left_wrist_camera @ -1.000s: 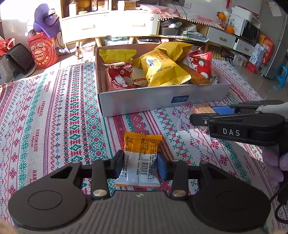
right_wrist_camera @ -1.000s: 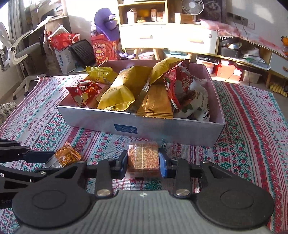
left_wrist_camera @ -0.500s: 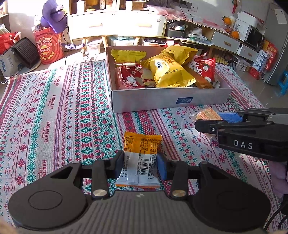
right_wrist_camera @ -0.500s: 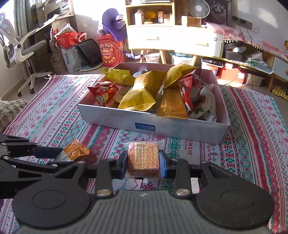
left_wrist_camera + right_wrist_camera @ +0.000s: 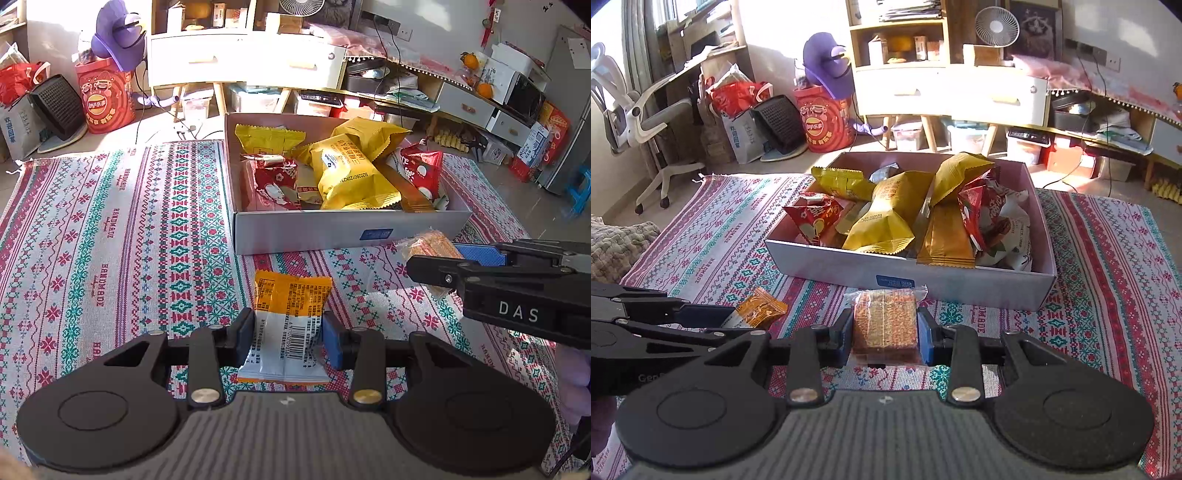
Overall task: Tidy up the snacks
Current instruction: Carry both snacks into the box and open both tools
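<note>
My left gripper (image 5: 289, 339) is shut on an orange and white snack packet (image 5: 290, 325), held above the patterned cloth in front of the box. My right gripper (image 5: 885, 338) is shut on a clear-wrapped crispy grain bar (image 5: 885, 325), also just short of the box's near wall. The white cardboard box (image 5: 332, 230) holds several yellow, red and gold snack bags; it also shows in the right wrist view (image 5: 960, 282). The right gripper and its bar (image 5: 430, 243) appear at the right of the left wrist view. The left gripper's packet (image 5: 759, 308) appears at the left of the right wrist view.
A red, green and white patterned cloth (image 5: 110, 240) covers the surface. Beyond it stand a white drawer cabinet (image 5: 243, 62), a red Lay's bag (image 5: 105, 99), an office chair (image 5: 631, 110) and low shelves with clutter (image 5: 480, 103).
Both grippers have risen and drawn back a little from the box, each still holding its snack. The box looks smaller and farther in both views.
</note>
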`<state>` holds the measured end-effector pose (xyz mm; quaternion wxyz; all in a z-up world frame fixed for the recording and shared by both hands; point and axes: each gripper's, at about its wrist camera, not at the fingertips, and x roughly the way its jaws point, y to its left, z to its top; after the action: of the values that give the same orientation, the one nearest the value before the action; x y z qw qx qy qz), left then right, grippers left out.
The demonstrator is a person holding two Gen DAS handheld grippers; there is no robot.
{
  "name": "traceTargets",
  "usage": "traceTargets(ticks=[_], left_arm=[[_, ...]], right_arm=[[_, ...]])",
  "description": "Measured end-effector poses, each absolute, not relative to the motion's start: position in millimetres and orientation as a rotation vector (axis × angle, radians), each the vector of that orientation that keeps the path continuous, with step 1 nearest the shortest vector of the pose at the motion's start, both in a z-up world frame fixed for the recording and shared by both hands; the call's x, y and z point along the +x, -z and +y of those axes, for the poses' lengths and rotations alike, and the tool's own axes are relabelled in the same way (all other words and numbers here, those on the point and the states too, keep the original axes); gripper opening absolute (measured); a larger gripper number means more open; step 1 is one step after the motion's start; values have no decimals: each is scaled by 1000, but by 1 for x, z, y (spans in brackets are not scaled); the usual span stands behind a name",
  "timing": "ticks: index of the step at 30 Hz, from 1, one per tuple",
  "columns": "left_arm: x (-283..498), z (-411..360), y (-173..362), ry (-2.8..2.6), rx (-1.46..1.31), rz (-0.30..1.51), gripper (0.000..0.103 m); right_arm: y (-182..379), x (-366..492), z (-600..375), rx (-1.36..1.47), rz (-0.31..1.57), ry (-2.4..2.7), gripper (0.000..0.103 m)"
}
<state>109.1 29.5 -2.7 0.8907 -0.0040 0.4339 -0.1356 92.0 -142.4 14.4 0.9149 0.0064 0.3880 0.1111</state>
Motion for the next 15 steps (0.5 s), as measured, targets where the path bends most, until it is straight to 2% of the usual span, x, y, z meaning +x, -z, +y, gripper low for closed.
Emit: traceTargets(ticks=[15], left_arm=[[151, 28, -33, 259, -161, 785, 46]], right_arm=[[-38, 117, -166, 101, 705, -187, 32]])
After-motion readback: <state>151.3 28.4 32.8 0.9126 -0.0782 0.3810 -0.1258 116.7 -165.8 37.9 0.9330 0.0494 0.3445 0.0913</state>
